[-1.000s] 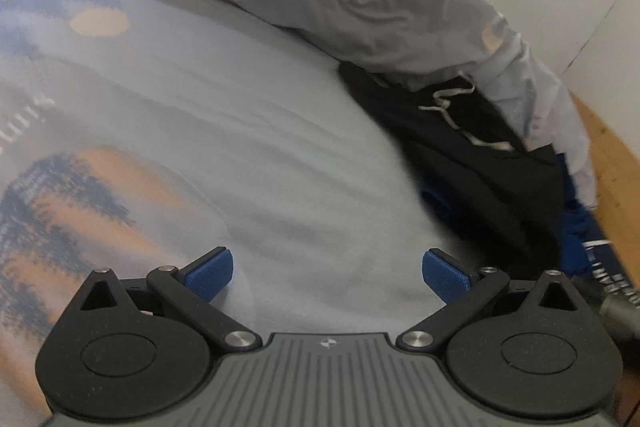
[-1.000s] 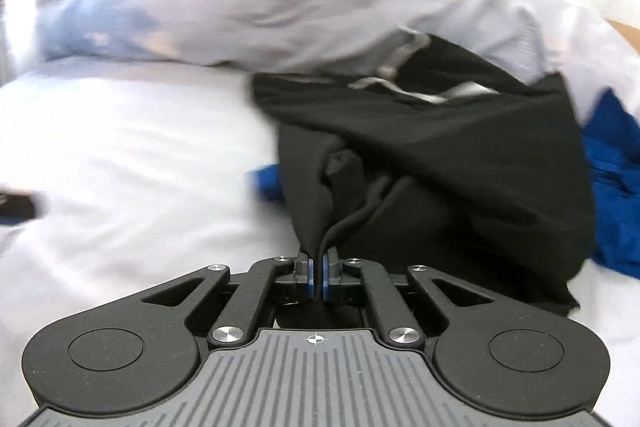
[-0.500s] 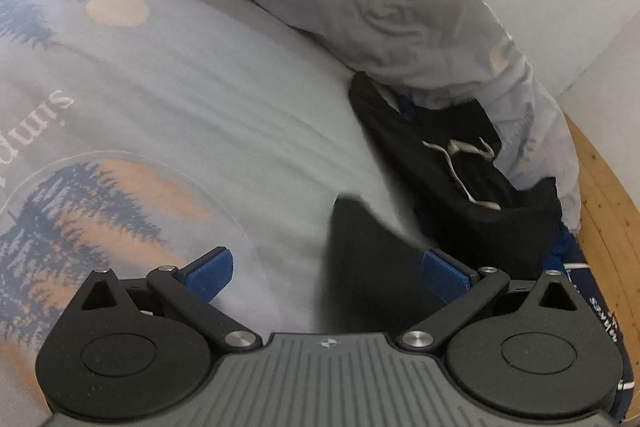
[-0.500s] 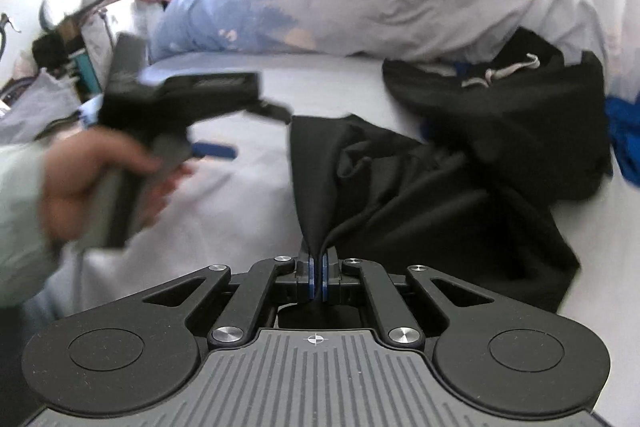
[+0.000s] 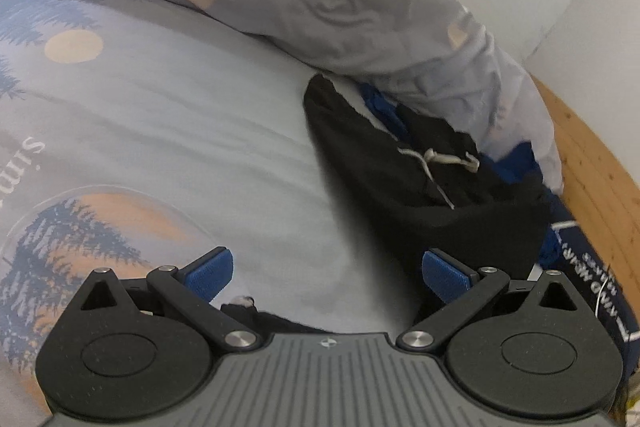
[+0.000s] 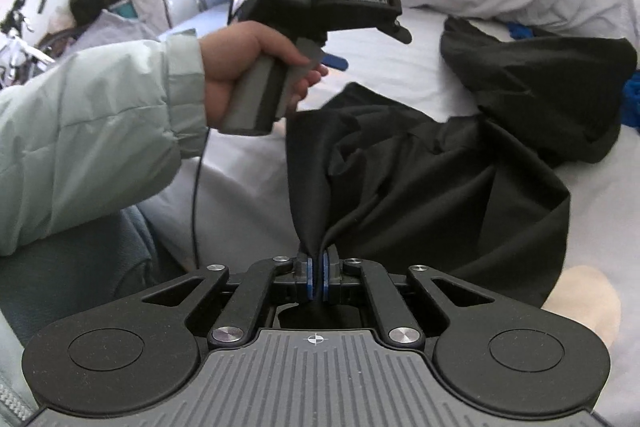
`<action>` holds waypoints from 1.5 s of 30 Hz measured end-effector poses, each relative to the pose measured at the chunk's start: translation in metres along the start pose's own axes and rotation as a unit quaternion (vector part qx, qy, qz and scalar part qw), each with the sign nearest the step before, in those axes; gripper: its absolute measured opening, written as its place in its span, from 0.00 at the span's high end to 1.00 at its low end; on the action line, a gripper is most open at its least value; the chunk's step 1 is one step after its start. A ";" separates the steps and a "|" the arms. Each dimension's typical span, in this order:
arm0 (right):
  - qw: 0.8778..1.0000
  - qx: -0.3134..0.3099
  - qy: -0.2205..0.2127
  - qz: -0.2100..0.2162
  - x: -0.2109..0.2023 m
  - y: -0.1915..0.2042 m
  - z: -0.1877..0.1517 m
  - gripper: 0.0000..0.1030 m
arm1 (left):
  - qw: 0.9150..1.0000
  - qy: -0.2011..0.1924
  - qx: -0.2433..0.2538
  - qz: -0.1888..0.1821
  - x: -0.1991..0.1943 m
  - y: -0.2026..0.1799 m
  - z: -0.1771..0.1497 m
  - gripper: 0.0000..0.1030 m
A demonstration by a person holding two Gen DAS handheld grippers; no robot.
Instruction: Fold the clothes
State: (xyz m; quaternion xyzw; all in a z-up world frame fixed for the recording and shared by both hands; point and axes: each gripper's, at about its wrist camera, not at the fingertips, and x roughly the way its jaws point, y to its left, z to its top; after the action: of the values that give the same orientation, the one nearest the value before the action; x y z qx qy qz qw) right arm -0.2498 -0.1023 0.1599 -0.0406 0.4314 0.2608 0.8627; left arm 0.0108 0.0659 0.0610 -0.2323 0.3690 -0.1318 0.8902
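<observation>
On the bed (image 5: 168, 131), a black garment (image 6: 420, 179) lies crumpled, one edge pinched in the right claw (image 6: 316, 277), whose jaws have just been easing apart. The left claw (image 5: 326, 273) hovers wide, empty. Folding has barely begun; other clothes (image 5: 432, 187) wait piled.

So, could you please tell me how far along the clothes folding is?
Barely started. The right tool pinches a bunched edge of the crumpled black fabric garment, its jaws just easing; no fold shows. The left tool hangs open, empty. The black drawstring garment and blue clothing lie unfolded.
</observation>
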 end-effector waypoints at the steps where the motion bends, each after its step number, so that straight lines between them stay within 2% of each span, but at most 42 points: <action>1: 1.000 -0.001 0.003 -0.003 -0.002 0.001 0.001 0.85 | 1.000 0.005 0.000 0.001 0.001 0.001 0.000 0.00; 5: 1.000 -0.006 -0.002 -0.009 -0.018 0.008 0.003 0.77 | 1.000 0.012 -0.012 -0.008 0.002 0.004 0.001 0.00; 6: 1.000 -0.003 -0.007 -0.014 -0.021 0.005 0.004 0.76 | 1.000 0.011 -0.012 -0.010 0.001 0.004 0.002 0.00; 9: 0.999 0.011 -0.024 -0.035 -0.026 -0.013 0.016 0.64 | 1.000 0.005 -0.014 -0.014 -0.002 0.005 0.003 0.00; 12: 0.998 0.025 -0.038 -0.052 -0.024 -0.028 0.038 0.58 | 1.000 0.003 -0.019 -0.016 -0.003 0.007 0.005 0.00; 16: 0.997 0.019 -0.062 -0.033 -0.031 -0.032 0.063 0.42 | 0.999 0.002 -0.027 -0.021 -0.002 0.011 0.008 0.00; 18: 0.996 0.001 -0.083 -0.032 -0.035 -0.025 0.074 0.39 | 0.999 0.001 -0.031 -0.024 -0.002 0.012 0.009 0.00; 20: 0.993 -0.012 -0.096 -0.063 -0.033 -0.025 0.082 0.32 | 0.999 0.001 -0.034 -0.026 -0.002 0.012 0.010 0.00; 24: 0.986 -0.024 -0.098 -0.132 -0.012 -0.050 0.098 0.25 | 0.999 0.002 -0.033 -0.035 -0.003 0.011 0.010 0.00; 26: 0.983 -0.013 -0.105 -0.150 0.001 -0.070 0.107 0.10 | 0.999 0.000 -0.032 -0.039 -0.004 0.011 0.011 0.00; 29: 0.977 0.018 -0.114 -0.181 0.026 -0.109 0.121 0.07 | 0.998 -0.003 -0.035 -0.045 -0.005 0.011 0.013 0.00; 34: 0.964 0.119 -0.110 -0.211 0.068 -0.181 0.139 0.05 | 0.997 -0.007 -0.035 -0.063 -0.004 0.009 0.014 0.00; 41: 0.934 0.228 -0.118 -0.249 0.098 -0.260 0.154 0.04 | 0.996 0.002 -0.021 -0.082 -0.003 0.001 0.012 0.00; 45: 0.919 0.250 -0.120 -0.280 0.111 -0.288 0.166 0.03 | 0.996 0.001 -0.009 -0.092 -0.004 -0.002 0.012 0.00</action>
State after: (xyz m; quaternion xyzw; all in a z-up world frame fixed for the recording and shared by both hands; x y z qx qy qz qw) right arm 0.0643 -0.2551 0.1337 0.0890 0.3473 -0.1044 0.9277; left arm 0.0166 0.0692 0.0716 -0.2734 0.3479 -0.2096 0.8720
